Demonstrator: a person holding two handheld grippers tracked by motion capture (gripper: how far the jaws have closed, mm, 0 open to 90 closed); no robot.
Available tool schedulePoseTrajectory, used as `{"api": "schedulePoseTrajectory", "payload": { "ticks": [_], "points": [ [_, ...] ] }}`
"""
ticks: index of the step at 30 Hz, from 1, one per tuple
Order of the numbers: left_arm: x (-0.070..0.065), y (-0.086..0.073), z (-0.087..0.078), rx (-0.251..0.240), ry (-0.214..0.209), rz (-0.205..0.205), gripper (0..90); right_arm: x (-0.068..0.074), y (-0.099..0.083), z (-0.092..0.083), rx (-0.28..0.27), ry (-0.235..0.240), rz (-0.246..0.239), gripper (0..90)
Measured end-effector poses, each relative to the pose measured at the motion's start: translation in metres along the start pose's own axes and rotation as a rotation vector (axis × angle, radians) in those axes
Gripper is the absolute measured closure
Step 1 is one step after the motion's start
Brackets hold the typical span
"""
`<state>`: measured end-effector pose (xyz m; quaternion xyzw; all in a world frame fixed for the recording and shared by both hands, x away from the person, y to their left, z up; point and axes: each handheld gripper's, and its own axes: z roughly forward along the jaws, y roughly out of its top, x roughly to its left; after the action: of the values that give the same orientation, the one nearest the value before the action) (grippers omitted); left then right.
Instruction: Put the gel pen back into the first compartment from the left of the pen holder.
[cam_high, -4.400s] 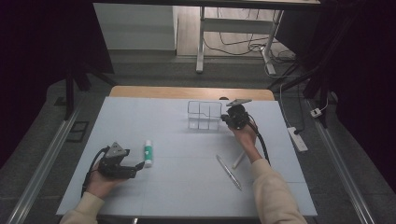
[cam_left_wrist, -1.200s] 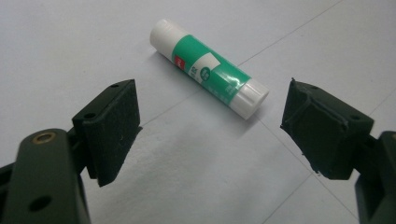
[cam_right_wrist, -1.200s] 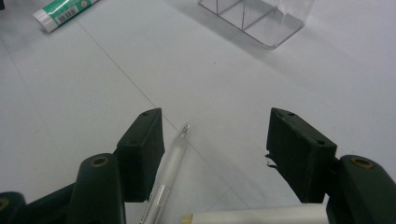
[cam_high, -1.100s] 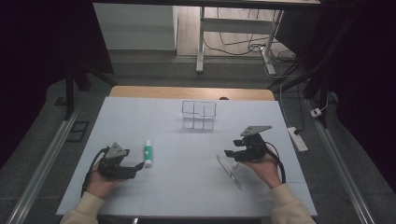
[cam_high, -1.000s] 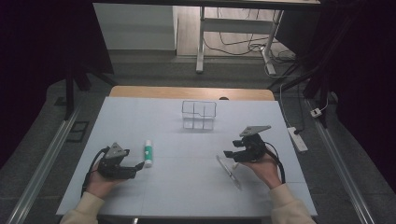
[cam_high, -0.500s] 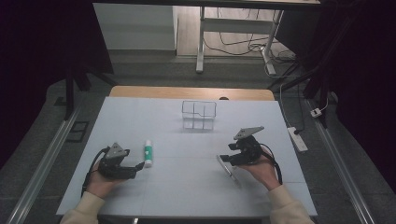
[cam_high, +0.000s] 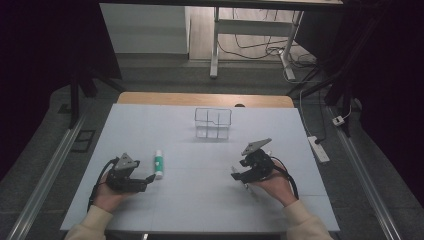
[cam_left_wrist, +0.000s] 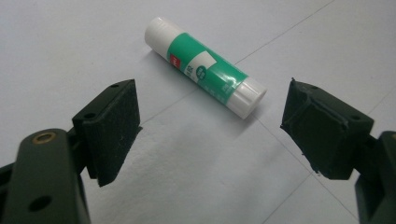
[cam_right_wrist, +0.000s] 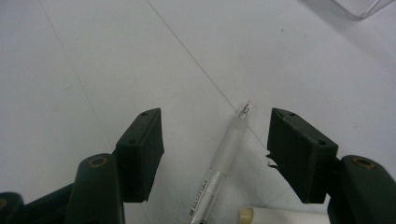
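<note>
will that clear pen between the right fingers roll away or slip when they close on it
The pen is a slim, round, smooth barrel lying flat on the table, so a nudge would probably roll it. It looks stiff and light. The right gripper is open astride it; its glossy surface might slip unless squeezed squarely.

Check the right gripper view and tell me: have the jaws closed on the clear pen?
No: the right gripper stands open, and the clear pen lies on the white table between its jaws, touching neither pad.
</note>
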<state>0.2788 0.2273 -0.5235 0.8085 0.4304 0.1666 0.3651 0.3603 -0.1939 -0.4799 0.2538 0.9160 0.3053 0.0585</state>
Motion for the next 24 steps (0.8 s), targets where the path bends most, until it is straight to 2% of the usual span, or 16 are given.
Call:
{"api": "schedulePoseTrajectory", "payload": {
  "ticks": [13, 19, 24],
  "points": [
    [0.000, 0.000, 0.000, 0.004, 0.002, 0.002, 19.5, 0.001, -0.001, 0.012, 0.059, -0.039, 0.010, 39.9],
    [0.000, -0.001, 0.000, 0.007, 0.005, 0.002, 19.5, 0.000, 0.000, 0.022, 0.085, -0.059, 0.032, 44.5],
    [0.000, -0.001, 0.001, 0.012, 0.005, 0.006, 19.5, 0.001, 0.001, 0.029, 0.122, -0.080, 0.039, 52.5]
  ]
}}
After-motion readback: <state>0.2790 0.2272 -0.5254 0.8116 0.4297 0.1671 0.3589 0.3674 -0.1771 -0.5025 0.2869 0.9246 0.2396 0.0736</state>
